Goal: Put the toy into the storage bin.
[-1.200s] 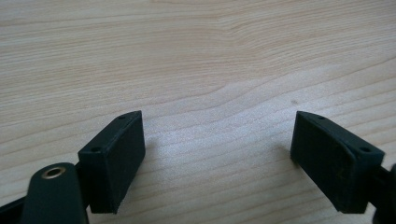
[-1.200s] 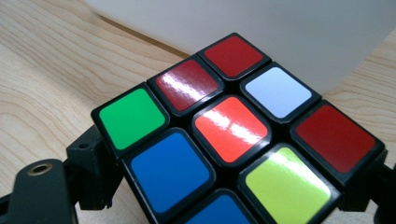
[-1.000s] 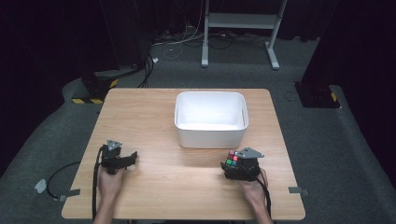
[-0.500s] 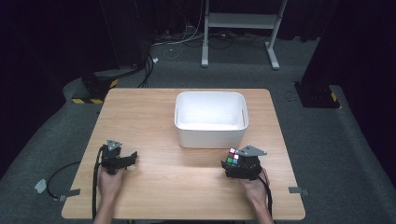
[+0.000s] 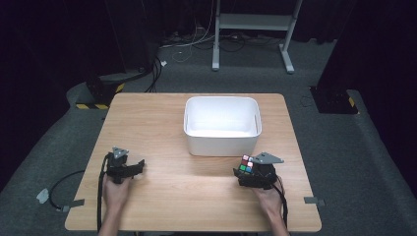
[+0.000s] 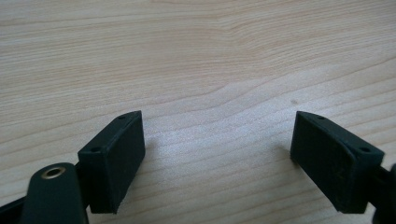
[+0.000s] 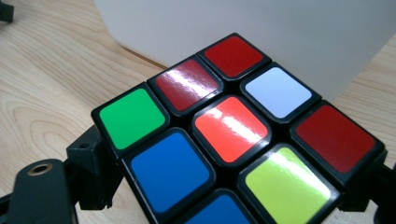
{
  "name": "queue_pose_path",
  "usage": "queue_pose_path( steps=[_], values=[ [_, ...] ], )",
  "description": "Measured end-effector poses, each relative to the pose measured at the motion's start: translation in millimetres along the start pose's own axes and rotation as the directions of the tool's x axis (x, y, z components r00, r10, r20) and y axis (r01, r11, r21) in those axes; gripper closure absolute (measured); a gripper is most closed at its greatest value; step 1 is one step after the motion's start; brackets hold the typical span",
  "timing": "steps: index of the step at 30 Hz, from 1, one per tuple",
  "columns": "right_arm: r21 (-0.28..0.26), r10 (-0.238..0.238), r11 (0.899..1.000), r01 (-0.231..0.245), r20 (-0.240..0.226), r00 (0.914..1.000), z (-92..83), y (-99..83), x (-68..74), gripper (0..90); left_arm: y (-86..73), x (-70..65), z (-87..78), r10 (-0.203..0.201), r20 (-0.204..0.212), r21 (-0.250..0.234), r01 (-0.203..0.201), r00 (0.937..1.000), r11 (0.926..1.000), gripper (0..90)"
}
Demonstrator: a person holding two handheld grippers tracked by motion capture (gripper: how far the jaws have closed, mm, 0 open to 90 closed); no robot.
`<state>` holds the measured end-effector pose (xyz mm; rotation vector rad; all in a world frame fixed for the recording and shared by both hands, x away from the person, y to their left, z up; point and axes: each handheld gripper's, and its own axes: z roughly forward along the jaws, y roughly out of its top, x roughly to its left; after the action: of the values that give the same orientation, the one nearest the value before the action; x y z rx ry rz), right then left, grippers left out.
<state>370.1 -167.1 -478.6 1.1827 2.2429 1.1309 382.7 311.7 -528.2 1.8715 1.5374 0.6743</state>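
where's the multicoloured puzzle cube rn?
The multicoloured puzzle cube sits between the right gripper's jaws, at the wooden table's near right, just in front of the white plastic bin.

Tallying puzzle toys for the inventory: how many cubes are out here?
1: the puzzle cube sits between the right gripper jaws, just in front of the white bin. Whether the bin holds more can't be told.

Puzzle cube (image 7: 233, 135): lower stickers cut off by the right gripper view's bottom edge, its underside hidden; white tub (image 7: 261, 32): rim cropped at top there; forearms: cut off at the high view's bottom edge.
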Motion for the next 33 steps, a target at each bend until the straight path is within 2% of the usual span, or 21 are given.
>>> queue_pose_path(
  steps=[5, 7, 15, 17, 33],
  values=[
    [0.012, 0.002, 1.0, -0.002, -0.007, 1.0, -0.9, 1.5, 1.3, 14.9, 0.0, 0.0, 0.0, 0.0, 0.0, 0.0, 0.0, 1.0, 1.0, 17.9],
    [0.009, -0.017, 1.0, 0.017, -0.007, 0.9998, -4.2, 4.1, 3.2, 14.9, 0.0, 0.0, 0.0, 0.0, 0.0, 0.001, 0.0, 1.0, 1.0, 18.0],
    [0.012, -0.025, 1.0, 0.026, -0.022, 0.9994, -10.4, 11.6, 3.9, 14.9, 0.0, 0.1, -0.1, 0.001, 0.0, 0.001, -0.001, 1.0, 1.0, 18.0],
    [0.011, -0.039, 0.999, 0.04, -0.023, 0.999, -13.3, 14.2, 4.6, 14.9, 0.0, 0.0, 0.0, 0.0, 0.0, 0.0, 0.0, 1.0, 1.0, 18.0],
    [0.016, -0.049, 0.999, 0.05, -0.057, 0.9972, -22.1, 26.6, 2.0, 14.9, 0.0, 0.1, -0.1, 0.001, 0.0, 0.001, -0.001, 1.0, 1.0, 18.0]
  ],
)
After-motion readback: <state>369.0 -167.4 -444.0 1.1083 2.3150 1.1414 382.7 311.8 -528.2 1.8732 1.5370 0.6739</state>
